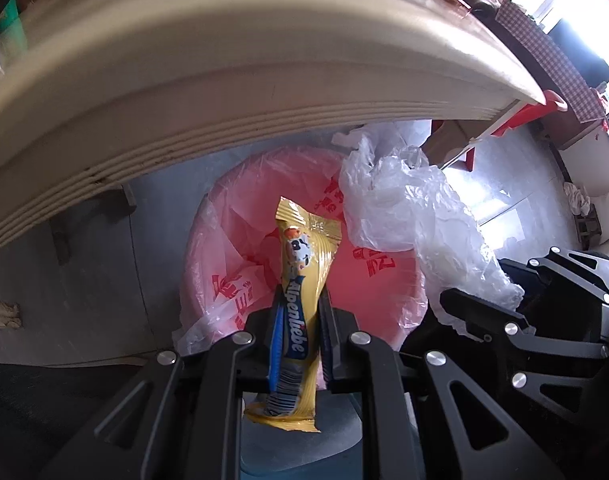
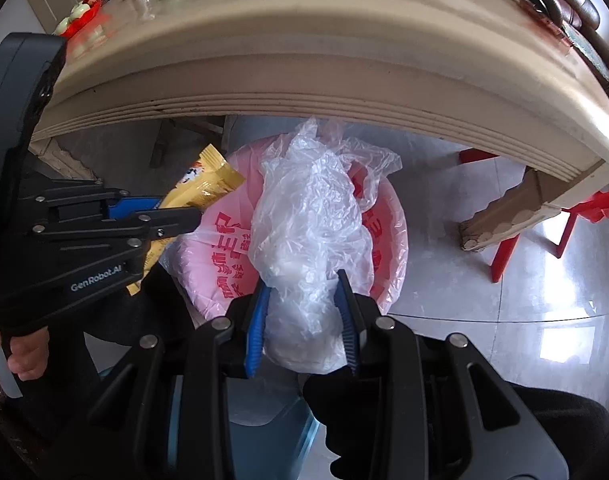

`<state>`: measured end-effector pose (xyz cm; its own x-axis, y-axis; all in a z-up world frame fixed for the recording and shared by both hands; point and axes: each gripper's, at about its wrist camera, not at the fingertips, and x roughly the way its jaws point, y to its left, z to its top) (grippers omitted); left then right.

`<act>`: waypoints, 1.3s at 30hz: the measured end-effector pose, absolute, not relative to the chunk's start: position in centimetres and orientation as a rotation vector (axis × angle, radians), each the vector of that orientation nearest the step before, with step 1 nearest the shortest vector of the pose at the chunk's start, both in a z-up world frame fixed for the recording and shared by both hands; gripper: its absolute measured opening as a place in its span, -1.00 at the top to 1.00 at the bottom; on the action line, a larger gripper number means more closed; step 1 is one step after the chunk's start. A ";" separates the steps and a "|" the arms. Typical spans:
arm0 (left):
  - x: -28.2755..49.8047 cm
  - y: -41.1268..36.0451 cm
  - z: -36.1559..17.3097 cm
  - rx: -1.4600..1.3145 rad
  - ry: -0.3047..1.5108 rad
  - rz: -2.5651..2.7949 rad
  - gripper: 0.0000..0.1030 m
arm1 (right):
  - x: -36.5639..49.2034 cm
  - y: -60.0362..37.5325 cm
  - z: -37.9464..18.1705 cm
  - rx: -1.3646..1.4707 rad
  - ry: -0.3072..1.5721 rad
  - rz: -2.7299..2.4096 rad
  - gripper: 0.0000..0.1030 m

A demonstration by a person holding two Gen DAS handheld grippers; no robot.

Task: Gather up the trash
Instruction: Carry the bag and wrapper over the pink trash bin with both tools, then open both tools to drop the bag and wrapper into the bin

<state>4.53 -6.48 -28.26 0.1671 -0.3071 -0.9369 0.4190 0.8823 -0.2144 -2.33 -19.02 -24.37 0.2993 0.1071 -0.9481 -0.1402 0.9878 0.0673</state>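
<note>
While over pink-lined bin point(image 1: 304, 280): L gripper point(image 1: 300, 320) pinching candy wrapper point(image 1: 300, 280), R gripper point(image 2: 304, 312) clamping crumpled plastic bag point(image 2: 308, 232); best centred over rim before letting go.

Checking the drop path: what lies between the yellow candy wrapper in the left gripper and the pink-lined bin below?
Nothing: in the left wrist view the yellow candy wrapper hangs directly over the pink-lined bin, bare air between.

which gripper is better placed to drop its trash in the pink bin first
Probably the left gripper: its yellow candy wrapper hangs squarely over the pink-lined bin. The right gripper's crumpled clear plastic bag sits nearer the rim.
</note>
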 end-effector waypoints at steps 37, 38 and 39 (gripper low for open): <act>6.8 -9.0 -35.6 0.109 1.502 -0.483 0.39 | 0.6 -19.0 -30.7 -0.001 1.391 0.186 0.25; 6.8 -8.9 -35.5 0.114 1.491 -0.468 0.32 | 0.6 -19.0 -30.7 -0.006 1.390 0.182 0.21; 6.8 -8.8 -35.4 0.119 1.481 -0.463 0.25 | 0.7 -19.0 -30.8 -0.010 1.391 0.181 0.19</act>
